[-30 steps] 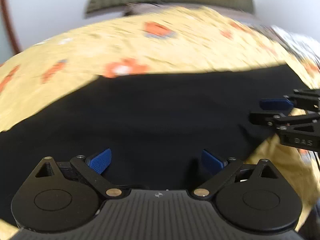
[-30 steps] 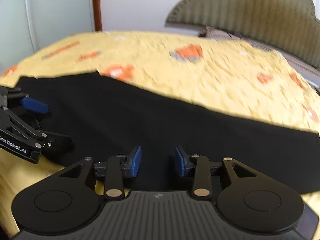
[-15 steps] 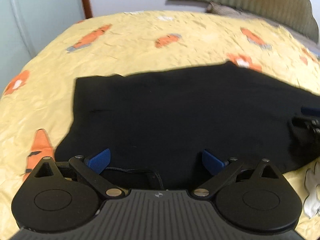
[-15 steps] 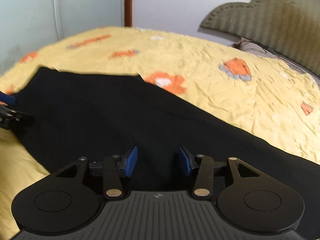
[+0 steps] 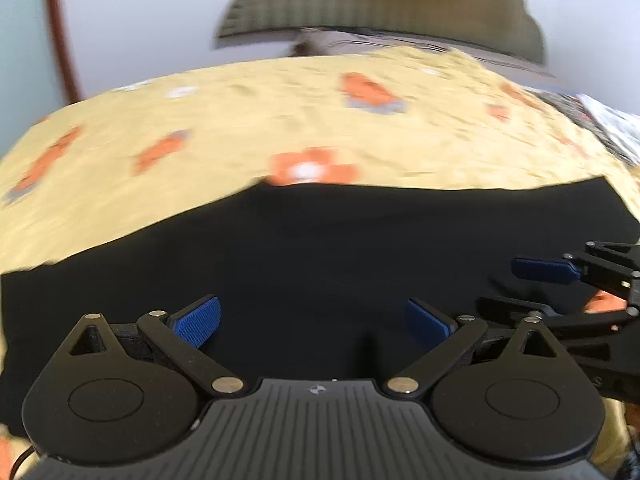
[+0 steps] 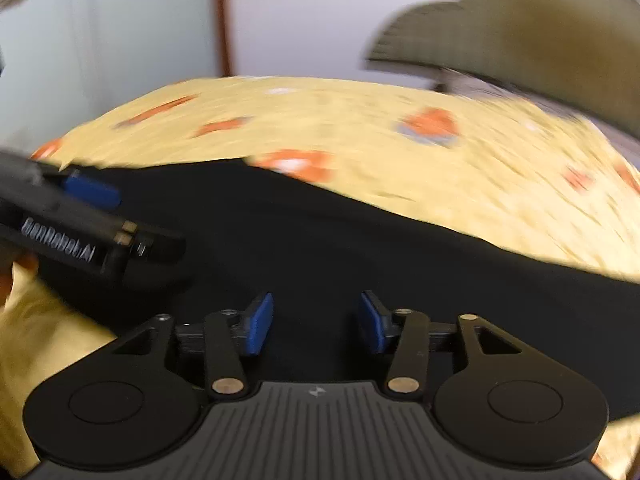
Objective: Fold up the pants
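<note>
Black pants (image 5: 340, 248) lie spread flat across a yellow bedspread (image 5: 248, 128) and fill the lower half of both views (image 6: 320, 240). My left gripper (image 5: 314, 320) hovers over the cloth, open wide, with nothing between its blue pads. Over the same cloth, my right gripper (image 6: 316, 326) has its jaws opening and nothing pinched between them. Each gripper shows in the other's view: the right gripper (image 5: 520, 288) at the right edge, the left gripper (image 6: 132, 220) at the left edge. They are close together, side by side. Both views are motion-blurred.
The bedspread (image 6: 400, 152) carries orange prints and runs far beyond the pants. An olive padded headboard (image 5: 380, 4) and a pillow (image 5: 400, 40) stand at the far end. A white wall and a brown wooden post (image 6: 224, 16) lie behind at the left.
The left view swung out to the pants' left end, then came back beside the right gripper. The right gripper's pads have spread wider apart. The left gripper stayed wide open.
</note>
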Tool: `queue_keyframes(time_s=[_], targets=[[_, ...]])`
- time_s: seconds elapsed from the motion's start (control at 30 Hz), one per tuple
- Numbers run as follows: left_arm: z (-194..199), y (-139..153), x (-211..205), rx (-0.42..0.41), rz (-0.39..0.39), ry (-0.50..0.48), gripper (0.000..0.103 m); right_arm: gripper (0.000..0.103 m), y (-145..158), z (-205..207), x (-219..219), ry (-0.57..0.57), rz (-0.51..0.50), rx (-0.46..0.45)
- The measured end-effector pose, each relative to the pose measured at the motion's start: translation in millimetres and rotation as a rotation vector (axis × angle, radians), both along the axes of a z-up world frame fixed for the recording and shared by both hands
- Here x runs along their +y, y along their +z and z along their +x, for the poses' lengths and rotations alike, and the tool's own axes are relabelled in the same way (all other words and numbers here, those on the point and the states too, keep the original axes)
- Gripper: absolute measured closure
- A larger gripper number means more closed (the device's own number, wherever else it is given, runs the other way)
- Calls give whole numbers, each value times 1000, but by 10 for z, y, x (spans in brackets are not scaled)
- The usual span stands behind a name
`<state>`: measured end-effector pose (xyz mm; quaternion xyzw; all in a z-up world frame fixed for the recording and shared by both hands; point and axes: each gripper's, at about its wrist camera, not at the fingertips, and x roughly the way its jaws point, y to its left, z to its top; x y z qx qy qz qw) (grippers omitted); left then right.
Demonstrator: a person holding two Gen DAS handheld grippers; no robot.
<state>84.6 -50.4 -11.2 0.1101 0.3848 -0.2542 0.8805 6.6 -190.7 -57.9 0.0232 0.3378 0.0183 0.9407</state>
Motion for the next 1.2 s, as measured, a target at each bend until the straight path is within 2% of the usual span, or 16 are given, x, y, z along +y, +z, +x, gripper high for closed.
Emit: queue_keyframes(time_s=[0.03, 0.1, 0.13, 0.17, 0.27, 0.3, 0.4, 0.53, 0.7, 0.77, 0.93, 1.03, 1.13, 1.2], targets=[[-3, -10, -128, 2, -7, -24, 3, 33, -18, -16, -122, -42, 24, 13], [-17, -38, -375, -5, -12, -66, 3, 17, -91, -22, -323, -103, 61, 54], [-13, -67, -503, -10, -1, -80, 3, 15, -144, -15, -377, -111, 68, 86], [-4, -115, -624, -15, 15, -93, 3, 15, -186, -3, -416, -113, 71, 109], [24, -318, -921, -22, 103, -90, 3, 14, -102, -122, -493, -115, 95, 56], [20, -348, -961, -29, 108, -77, 7, 14, -59, -175, -554, -118, 94, 41], [-1, -292, -1032, -34, 57, -94, 5, 14, 102, -430, -896, -212, 97, -50], [-26, -169, -1244, -83, 8, -122, 4, 14, 222, -814, -1501, -375, 163, -135], [-4, -183, -1613, -82, 10, -154, 4, 14, 101, -1229, -2319, -602, 239, -153], [-10, -232, -1737, -73, 24, -171, 4, 14, -1, -1332, -2563, -659, 308, -137], [-63, -445, -1957, -55, 106, -212, 3, 14, -310, -1519, -2992, -722, 587, -174], [-136, -505, -1962, -106, 109, -226, 1, 15, -492, -1610, -3142, -743, 731, -194], [-164, -486, -1990, -132, 128, -239, 1, 15, -575, -1677, -3253, -753, 844, -257], [-169, -473, -2000, -130, 125, -240, 2, 16, -589, -1691, -3299, -759, 878, -291]])
